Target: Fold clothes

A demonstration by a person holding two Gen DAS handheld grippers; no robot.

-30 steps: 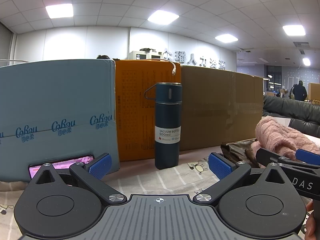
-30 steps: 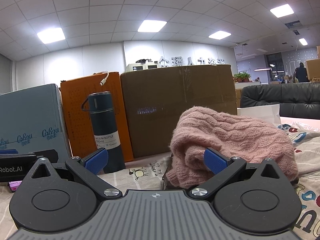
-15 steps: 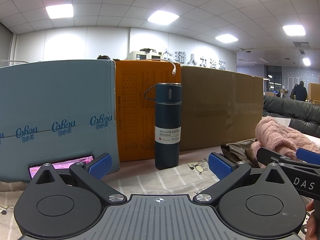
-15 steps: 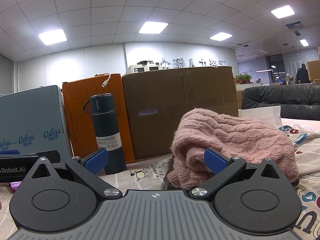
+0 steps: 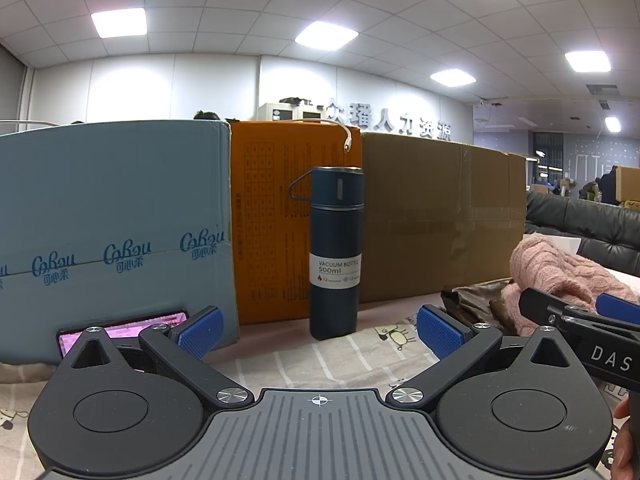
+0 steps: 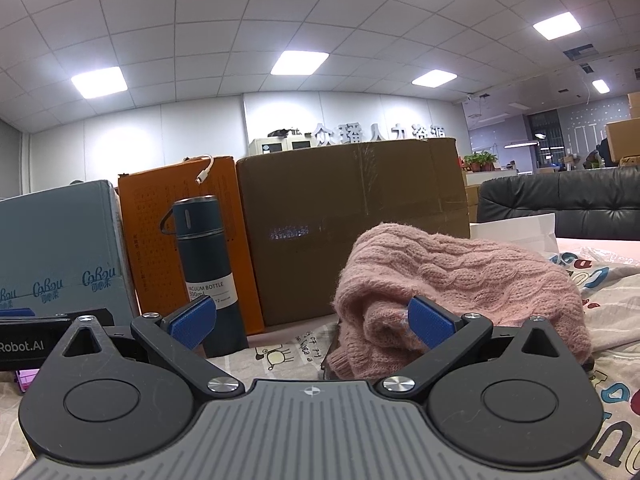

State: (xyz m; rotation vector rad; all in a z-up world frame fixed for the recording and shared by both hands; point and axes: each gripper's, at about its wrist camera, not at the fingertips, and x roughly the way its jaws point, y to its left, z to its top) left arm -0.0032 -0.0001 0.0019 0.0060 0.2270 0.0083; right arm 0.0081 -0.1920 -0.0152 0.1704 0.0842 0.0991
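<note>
A bunched pink knit sweater (image 6: 452, 280) lies on a patterned cloth, on top of a dark brown garment (image 5: 476, 304). It shows at the far right of the left wrist view (image 5: 560, 272). My right gripper (image 6: 312, 322) is open and empty, low over the cloth, its right pad just in front of the sweater's near edge. My left gripper (image 5: 320, 332) is open and empty, facing a dark blue vacuum bottle (image 5: 336, 256). The right gripper's body shows at the right of the left wrist view (image 5: 580, 328).
Three boxes stand in a row behind: blue-grey (image 5: 112, 232), orange (image 5: 276, 224), brown cardboard (image 5: 440, 216). A pink-lit phone (image 5: 120, 326) leans on the blue-grey box. The patterned tablecloth (image 5: 360, 356) covers the surface. A black sofa (image 6: 560, 204) stands at right.
The right wrist view has tilted slightly upward and shifted a little; the sweater sits slightly lower in it. The left gripper has not visibly moved. Both grippers stay open.
</note>
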